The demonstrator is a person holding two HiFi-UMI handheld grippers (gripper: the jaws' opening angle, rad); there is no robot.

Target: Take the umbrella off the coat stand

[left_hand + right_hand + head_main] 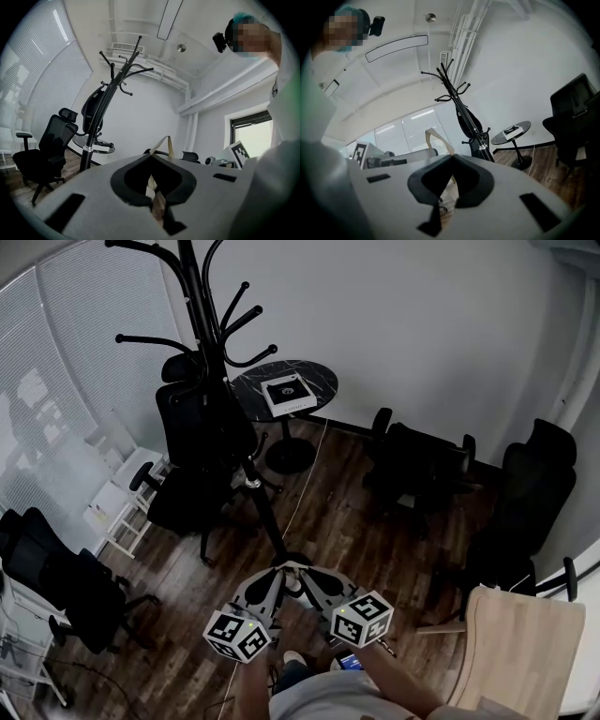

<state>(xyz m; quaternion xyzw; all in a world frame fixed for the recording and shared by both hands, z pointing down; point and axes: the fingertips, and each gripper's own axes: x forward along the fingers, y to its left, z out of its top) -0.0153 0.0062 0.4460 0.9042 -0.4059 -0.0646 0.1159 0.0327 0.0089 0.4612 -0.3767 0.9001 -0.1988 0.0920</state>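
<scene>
Head view | left claw (282,569) together | right claw (303,571) together | dark wood floor (347,521) | coat stand (251,482) by wall (422,315)

Catching the black umbrella (91,110) hanging on the coat stand (85,159).
Dangling furled, bunched dark against the upper pole, just under the curved hooks, well off the floor. Standing upright, slim and black, hooks curling out at the top, carrying a silver collar lower down the pole.

Coat stand (208,338) stands just left of round table (324,381).
</scene>
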